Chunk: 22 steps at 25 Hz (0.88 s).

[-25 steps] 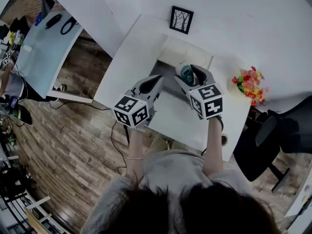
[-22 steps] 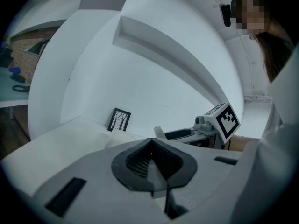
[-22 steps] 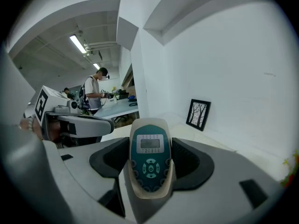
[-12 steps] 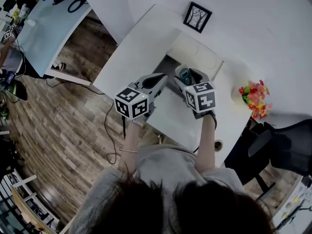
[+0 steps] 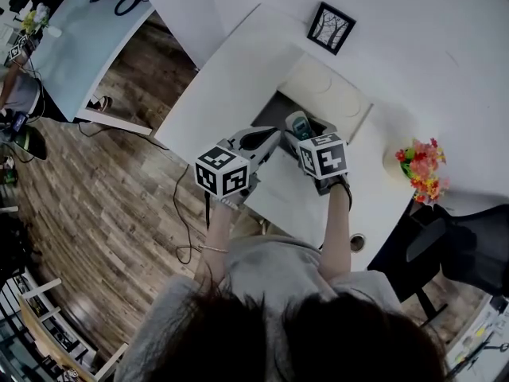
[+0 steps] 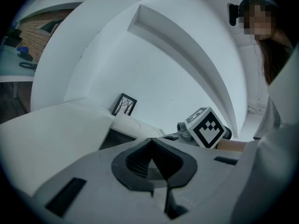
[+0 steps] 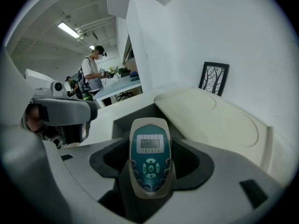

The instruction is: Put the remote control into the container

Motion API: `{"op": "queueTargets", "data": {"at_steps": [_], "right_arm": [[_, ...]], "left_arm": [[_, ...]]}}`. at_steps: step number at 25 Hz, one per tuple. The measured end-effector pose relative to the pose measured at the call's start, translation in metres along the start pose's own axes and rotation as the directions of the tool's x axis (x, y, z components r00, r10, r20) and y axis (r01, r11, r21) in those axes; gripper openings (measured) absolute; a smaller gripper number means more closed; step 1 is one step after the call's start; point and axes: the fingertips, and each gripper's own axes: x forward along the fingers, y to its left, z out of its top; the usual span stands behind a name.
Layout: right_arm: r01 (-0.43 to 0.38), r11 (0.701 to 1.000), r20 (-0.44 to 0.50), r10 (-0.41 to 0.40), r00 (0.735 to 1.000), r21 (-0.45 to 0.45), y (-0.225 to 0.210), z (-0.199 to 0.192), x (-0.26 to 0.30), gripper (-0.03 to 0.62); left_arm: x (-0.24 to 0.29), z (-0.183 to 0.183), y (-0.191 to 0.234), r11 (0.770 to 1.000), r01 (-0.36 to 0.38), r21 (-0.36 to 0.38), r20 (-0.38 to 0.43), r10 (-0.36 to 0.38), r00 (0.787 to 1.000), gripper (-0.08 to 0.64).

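Right tongs (image 7: 150, 149) grip the remote control (image 7: 149, 164) at the container (image 7: 122, 121) edge; left tongs (image 6: 150, 144) closed, empty. Releasing early could miss.

Head view looks steeply down from overhead; each gripper view sits close behind its jaws, facing forward — all three share the framed picture (image 5: 332, 28) beyond the right hand-held gripper (image 5: 306, 127).

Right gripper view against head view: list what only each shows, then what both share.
Right gripper view only: the screen and buttons on the remote, and ceiling lights. Head view only: flowers, wooden floor, a black chair. Both: the remote held in the right tongs, the picture, the open container.
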Motion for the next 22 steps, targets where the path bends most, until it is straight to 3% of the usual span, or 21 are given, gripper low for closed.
{"op": "queueTargets", "data": {"at_steps": [7,22], "right_arm": [[0.024,0.999,-0.093,-0.027,0.995,-0.036,-0.002,-0.017,0.019,0.282],[0.06,0.996,-0.168,-0.07,0.983,-0.062,-0.008,-0.026,0.034,0.282]], "left_arm": [[-0.001,-0.004,0.005,1.0,-0.017,-0.014,-0.004,0.017,1.0,0.003],[-0.022,0.003,0.017,0.997,-0.077,-0.017,0.028,0.077,0.997,0.003]]}}
